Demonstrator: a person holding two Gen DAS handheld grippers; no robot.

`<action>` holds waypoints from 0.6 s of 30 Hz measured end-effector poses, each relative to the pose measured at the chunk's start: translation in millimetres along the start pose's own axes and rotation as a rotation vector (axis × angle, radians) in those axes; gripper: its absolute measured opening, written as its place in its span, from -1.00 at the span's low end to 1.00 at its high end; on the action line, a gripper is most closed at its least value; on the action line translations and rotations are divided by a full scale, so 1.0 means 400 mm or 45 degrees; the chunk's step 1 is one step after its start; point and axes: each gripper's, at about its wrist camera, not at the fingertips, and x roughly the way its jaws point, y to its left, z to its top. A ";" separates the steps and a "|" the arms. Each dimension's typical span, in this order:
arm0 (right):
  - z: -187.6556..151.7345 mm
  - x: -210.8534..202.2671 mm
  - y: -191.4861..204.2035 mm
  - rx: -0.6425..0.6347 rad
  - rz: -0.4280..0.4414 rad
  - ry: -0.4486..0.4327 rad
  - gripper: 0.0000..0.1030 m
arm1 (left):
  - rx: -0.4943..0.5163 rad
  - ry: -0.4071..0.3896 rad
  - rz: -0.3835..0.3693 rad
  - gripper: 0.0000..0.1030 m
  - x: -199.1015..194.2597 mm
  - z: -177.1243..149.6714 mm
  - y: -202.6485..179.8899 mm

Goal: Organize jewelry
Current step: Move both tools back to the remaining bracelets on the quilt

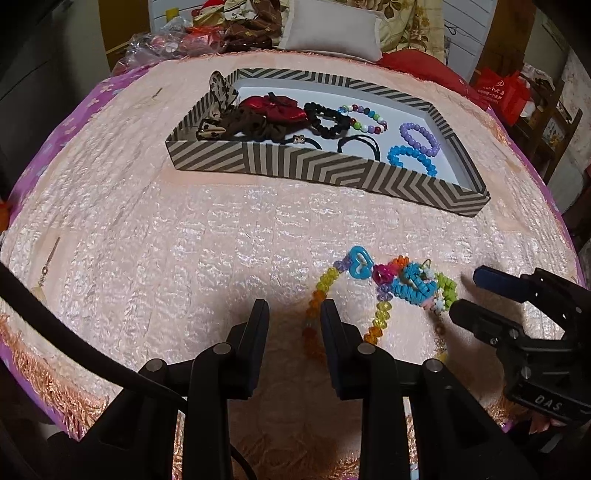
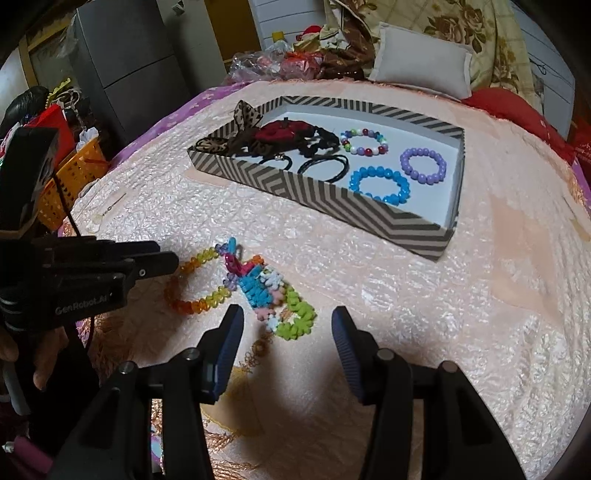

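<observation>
A striped box [image 1: 280,162] [image 2: 369,218] on the pink bedspread holds hair ties, a red bow, and several bead bracelets: blue [image 2: 380,184], purple [image 2: 423,166], multicoloured [image 2: 364,141]. Loose on the spread lies a tangle of jewelry: a rainbow bead bracelet [image 1: 321,291] [image 2: 195,291] with a blue heart [image 1: 360,262], and a blue-green bead piece [image 1: 417,284] [image 2: 269,291]. My left gripper [image 1: 293,306] is open and empty just left of the tangle; it shows in the right wrist view [image 2: 162,254]. My right gripper [image 2: 286,317] is open and empty over the green beads; it shows in the left wrist view [image 1: 465,291].
A white pillow [image 1: 332,31] [image 2: 424,62], red cushion [image 2: 513,107] and cluttered bags [image 1: 177,40] lie behind the box. An orange basket [image 2: 74,177] stands off the bed's left side. A thin hairpin [image 1: 50,258] lies at the far left of the spread.
</observation>
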 end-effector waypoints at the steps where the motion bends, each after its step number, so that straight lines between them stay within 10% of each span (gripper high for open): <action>1: -0.001 0.000 -0.002 0.003 0.002 0.001 0.01 | -0.003 0.003 -0.003 -0.45 0.001 -0.002 0.000; 18: -0.001 0.039 0.009 -0.032 0.023 0.017 0.03 | -0.032 0.040 -0.040 -0.33 0.037 -0.009 -0.005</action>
